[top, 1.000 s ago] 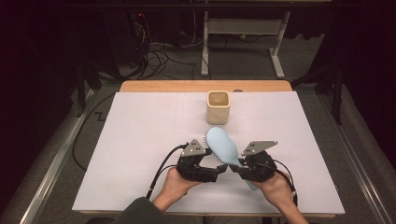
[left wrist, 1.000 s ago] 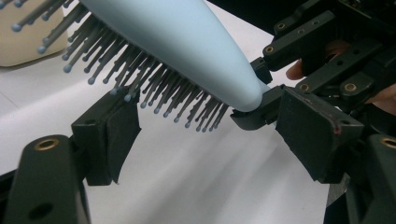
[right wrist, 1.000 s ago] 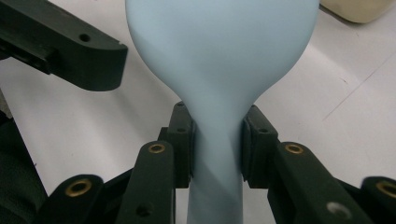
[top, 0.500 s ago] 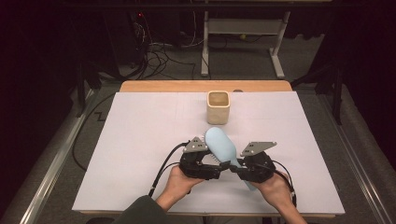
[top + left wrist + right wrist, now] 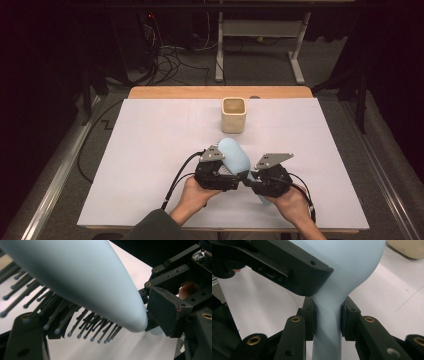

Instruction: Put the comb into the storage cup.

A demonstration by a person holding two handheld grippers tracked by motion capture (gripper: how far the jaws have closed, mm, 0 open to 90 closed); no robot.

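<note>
Barely shifted since before: pale blue hairbrush [image 5: 234,155] held near side of beige cup [image 5: 233,114], handle pinched by right gripper [image 5: 328,317]. Left gripper [image 5: 231,176] at bristles [image 5: 82,325], jaw state unclear.

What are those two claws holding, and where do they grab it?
A light blue hairbrush. The right gripper clamps its handle neck just below the head; the left gripper is at the bristled head, but its grip cannot be told.
</note>
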